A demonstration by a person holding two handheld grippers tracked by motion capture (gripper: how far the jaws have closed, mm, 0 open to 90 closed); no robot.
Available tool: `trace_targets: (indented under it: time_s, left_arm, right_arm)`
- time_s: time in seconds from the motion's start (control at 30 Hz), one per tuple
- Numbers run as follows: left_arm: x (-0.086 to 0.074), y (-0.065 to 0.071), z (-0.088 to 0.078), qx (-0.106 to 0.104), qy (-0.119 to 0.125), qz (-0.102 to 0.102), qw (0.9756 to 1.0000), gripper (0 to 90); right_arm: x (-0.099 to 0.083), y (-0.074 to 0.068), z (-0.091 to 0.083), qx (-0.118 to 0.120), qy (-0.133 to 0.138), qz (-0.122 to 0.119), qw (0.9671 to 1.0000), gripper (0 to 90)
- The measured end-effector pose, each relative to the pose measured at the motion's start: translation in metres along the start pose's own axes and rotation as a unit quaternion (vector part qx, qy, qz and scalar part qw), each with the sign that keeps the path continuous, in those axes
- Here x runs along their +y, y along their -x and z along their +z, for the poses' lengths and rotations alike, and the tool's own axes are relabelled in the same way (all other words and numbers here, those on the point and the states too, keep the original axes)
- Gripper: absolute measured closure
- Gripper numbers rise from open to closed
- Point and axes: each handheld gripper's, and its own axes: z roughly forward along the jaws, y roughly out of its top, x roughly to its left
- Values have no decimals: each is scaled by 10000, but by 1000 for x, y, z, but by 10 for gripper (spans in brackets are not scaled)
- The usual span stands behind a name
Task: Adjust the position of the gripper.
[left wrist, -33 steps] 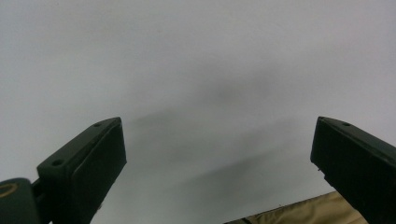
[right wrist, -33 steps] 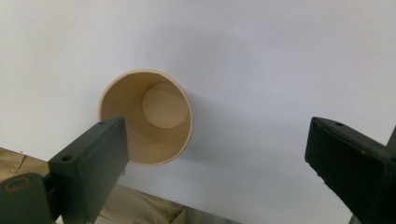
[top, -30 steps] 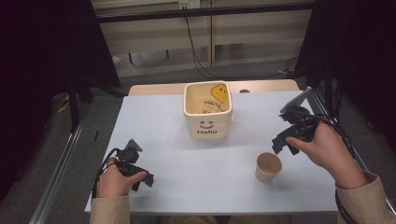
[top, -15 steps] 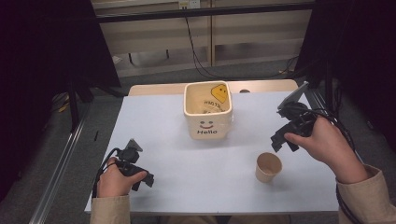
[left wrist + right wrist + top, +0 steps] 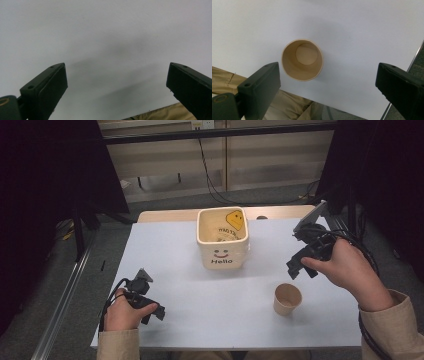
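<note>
Overhead, right gripper held aloft in a raised hand, wrist cocked, jaws tipped down and spread wide with nothing between them. Directly below and slightly ahead of those jaws, paper cup standing upright and empty on the white table, apart from both pads. Beyond the gripper, toward the table's middle, cream "Hello" bin. Left gripper low by the near edge, forearm resting, jaws likewise spread over bare tabletop.
</note>
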Motion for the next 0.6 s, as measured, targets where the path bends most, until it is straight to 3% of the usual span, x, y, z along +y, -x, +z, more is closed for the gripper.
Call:
trace_targets:
  time_s: [0.2, 0.4, 0.6]
  left_arm:
    - [0, 0, 0, 2, 19, -3, 10000, 32]
    - [0, 0, -1, 56, 46, 48, 10000, 32]
    - [0, -1, -1, 52, 46, 37, 10000, 32]
  right_arm:
    - [2, -11, -1, 33, 29, -104, 9999, 57]
    - [5, -30, 3, 85, 5, -355, 9993, 61]
    - [5, -31, 3, 53, 3, -389, 9992, 59]
